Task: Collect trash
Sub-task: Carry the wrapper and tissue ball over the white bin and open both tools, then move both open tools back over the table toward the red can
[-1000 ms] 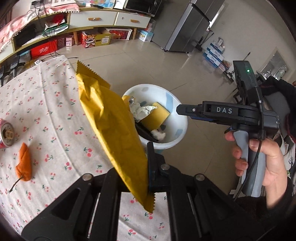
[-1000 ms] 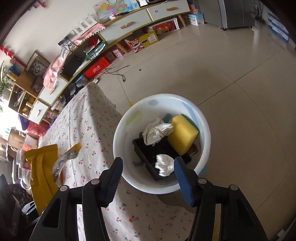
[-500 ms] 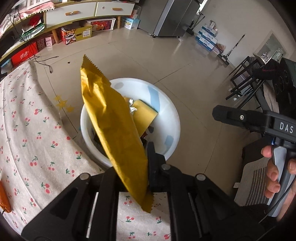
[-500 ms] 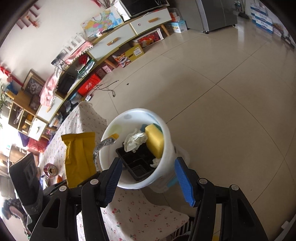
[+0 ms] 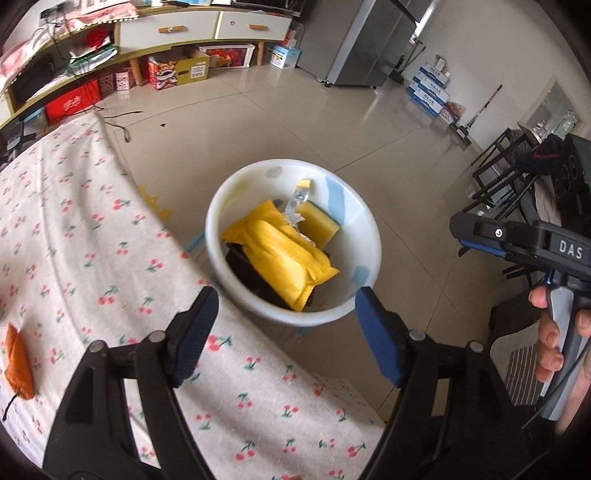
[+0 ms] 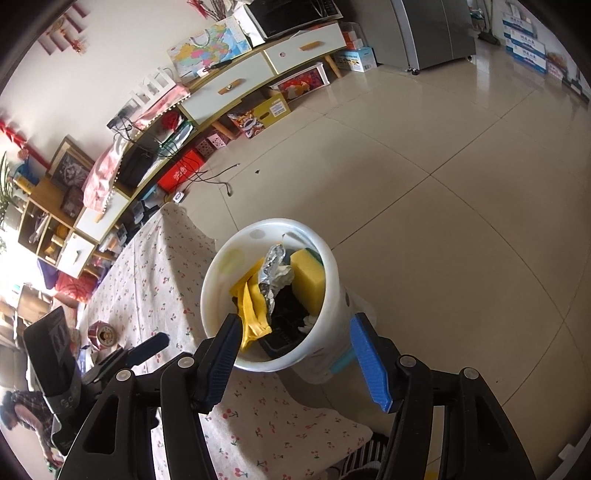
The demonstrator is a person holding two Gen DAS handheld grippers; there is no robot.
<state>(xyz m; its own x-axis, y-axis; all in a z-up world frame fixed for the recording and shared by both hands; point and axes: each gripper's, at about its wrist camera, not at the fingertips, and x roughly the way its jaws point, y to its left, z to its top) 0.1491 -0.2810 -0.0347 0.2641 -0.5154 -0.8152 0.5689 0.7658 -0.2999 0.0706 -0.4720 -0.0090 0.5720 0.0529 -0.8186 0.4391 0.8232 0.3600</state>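
Both grippers grasp nothing: left gripper opening, right gripper parted. Crinkly yellow plastic snack bag lies slanted inside white round plastic bin, seemingly seam-end nearest.

Left wrist camera peers steeply down along its fingers, close over the table edge, straight into the bin on the floor. Right wrist camera tilts down the same way from a little further off, bin beside the table. Both share bin, table corner, floor and far cabinet.
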